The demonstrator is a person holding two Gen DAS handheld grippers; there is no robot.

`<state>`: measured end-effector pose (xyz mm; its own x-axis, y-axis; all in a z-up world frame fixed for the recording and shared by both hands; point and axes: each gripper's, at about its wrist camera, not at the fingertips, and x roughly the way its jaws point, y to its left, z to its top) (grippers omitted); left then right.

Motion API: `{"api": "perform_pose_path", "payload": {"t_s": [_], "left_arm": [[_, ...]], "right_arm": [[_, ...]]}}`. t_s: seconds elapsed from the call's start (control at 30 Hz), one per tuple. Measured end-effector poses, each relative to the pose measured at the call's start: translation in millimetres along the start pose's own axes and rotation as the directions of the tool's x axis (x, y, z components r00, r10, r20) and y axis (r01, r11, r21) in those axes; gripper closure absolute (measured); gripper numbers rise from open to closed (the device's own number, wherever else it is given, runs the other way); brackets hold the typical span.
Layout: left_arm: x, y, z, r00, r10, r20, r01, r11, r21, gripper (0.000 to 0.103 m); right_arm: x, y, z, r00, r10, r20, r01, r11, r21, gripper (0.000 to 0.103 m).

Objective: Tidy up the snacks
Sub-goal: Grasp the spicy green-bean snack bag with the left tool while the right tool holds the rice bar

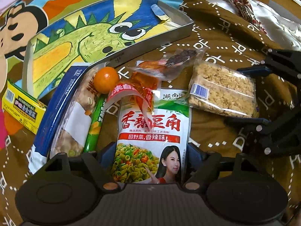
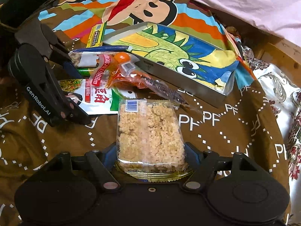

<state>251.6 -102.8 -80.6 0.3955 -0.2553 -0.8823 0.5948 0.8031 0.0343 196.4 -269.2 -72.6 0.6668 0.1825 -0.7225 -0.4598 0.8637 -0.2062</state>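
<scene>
My left gripper [image 1: 150, 150] straddles the near end of a white spicy-bean snack pouch [image 1: 152, 137], its blue pads against both edges. My right gripper [image 2: 150, 153] likewise closes on the near end of a clear rice-crisp bar pack [image 2: 149, 131]. That pack also shows in the left wrist view [image 1: 223, 90], with the right gripper [image 1: 263, 96] around its right end. The left gripper [image 2: 75, 88] shows in the right wrist view on the pouch [image 2: 99, 101]. A small orange [image 1: 106, 80], a green tube [image 1: 95, 124], a nut bag [image 1: 73, 120] and small clear packets [image 1: 169, 62] lie behind.
A shallow grey tray [image 1: 150, 41] lined with a dinosaur drawing [image 1: 90, 35] stands behind the snacks, also in the right wrist view [image 2: 184, 79]. A yellow box [image 1: 22, 107] lies at the left. Everything rests on a brown patterned cloth [image 2: 225, 131].
</scene>
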Motion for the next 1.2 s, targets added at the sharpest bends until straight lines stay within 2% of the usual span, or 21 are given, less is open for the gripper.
{"api": "perform_pose_path", "payload": {"t_s": [0.07, 0.13, 0.3, 0.47, 0.6, 0.73, 0.87, 1.03, 1.2], "left_arm": [[3, 2, 4, 1.000, 0.000, -0.007, 0.000, 1.000, -0.004, 0.011], [6, 5, 9, 1.000, -0.003, -0.021, 0.002, 1.000, -0.020, 0.007], [8, 9, 17, 0.999, -0.011, -0.038, 0.009, 0.999, -0.038, 0.008], [7, 9, 17, 0.999, 0.008, -0.054, -0.010, 0.999, -0.049, 0.014], [5, 3, 15, 0.996, 0.060, -0.059, -0.066, 0.992, -0.108, 0.019], [-2, -3, 13, 0.991, 0.108, -0.081, -0.120, 0.977, -0.174, 0.031], [-12, -9, 7, 0.988, 0.130, -0.084, -0.146, 0.963, -0.228, 0.034], [-29, -24, -8, 0.984, 0.163, -0.070, -0.175, 0.954, -0.244, 0.039], [-47, -33, -20, 0.983, 0.182, -0.024, -0.182, 0.946, -0.268, 0.040]], "right_arm": [[1, 1, 0, 1.000, -0.002, -0.003, 0.002, 1.000, -0.004, 0.027], [1, 3, -1, 1.000, -0.005, -0.002, 0.005, 1.000, -0.013, 0.027], [5, 4, -1, 1.000, 0.004, -0.011, -0.004, 1.000, -0.013, 0.025], [8, 5, -1, 1.000, 0.009, -0.010, -0.009, 1.000, -0.004, 0.027], [5, 6, -2, 1.000, 0.004, -0.005, -0.004, 0.999, 0.033, 0.028], [-2, 11, -4, 1.000, -0.001, 0.001, 0.001, 0.999, 0.050, 0.029], [-11, 16, -5, 1.000, -0.012, 0.009, 0.011, 0.999, 0.051, 0.029], [-23, 21, -5, 0.996, -0.062, 0.058, 0.061, 0.998, 0.030, 0.029], [-34, 22, -4, 0.983, -0.129, 0.132, 0.127, 0.992, 0.023, 0.029]]}}
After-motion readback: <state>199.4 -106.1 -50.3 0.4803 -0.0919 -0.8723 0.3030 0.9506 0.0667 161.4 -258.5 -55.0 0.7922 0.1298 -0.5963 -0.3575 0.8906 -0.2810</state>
